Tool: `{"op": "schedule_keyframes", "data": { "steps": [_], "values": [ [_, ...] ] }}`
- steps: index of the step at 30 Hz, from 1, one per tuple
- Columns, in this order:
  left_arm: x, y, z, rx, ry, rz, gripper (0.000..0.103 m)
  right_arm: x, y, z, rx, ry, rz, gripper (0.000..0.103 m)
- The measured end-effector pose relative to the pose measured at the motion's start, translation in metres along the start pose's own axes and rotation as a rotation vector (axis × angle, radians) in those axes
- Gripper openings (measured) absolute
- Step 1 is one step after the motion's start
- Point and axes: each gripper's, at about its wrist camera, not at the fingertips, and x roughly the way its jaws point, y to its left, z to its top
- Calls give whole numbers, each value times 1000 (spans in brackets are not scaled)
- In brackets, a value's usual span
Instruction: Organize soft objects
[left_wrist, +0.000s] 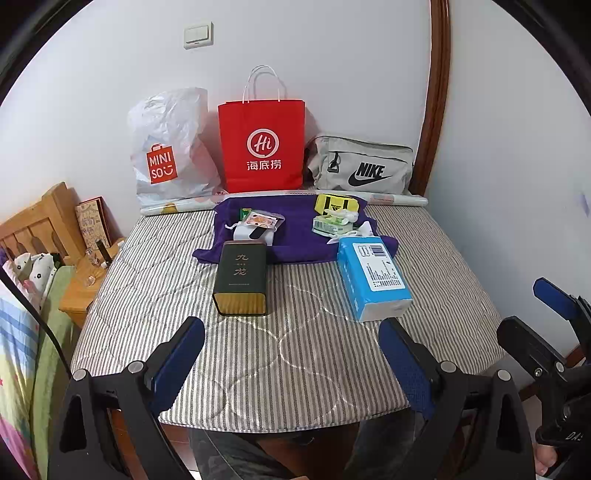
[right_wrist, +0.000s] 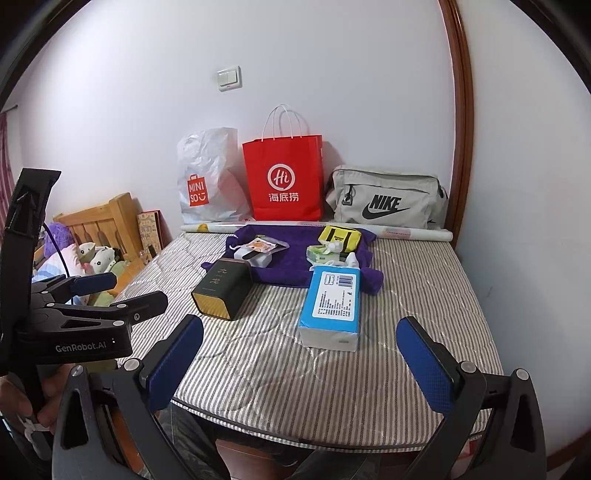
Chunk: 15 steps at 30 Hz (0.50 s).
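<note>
A blue tissue pack lies on the striped mattress, in front of a purple cloth. On the cloth lie a green wipes pack, a yellow pouch and a small white pouch. A dark tin lies at the left. My left gripper and my right gripper are open and empty, above the mattress's near edge.
Against the back wall stand a white Miniso bag, a red paper bag and a grey Nike bag. A rolled paper lies before them. A wooden bed frame is at left.
</note>
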Motion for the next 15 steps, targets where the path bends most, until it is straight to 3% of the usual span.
{"op": "schedule_keyframes", "data": {
  "steps": [15],
  "values": [
    [-1,0,0,-2,-1,0,95,-1,0,0,-1,0,2,103]
  ]
}}
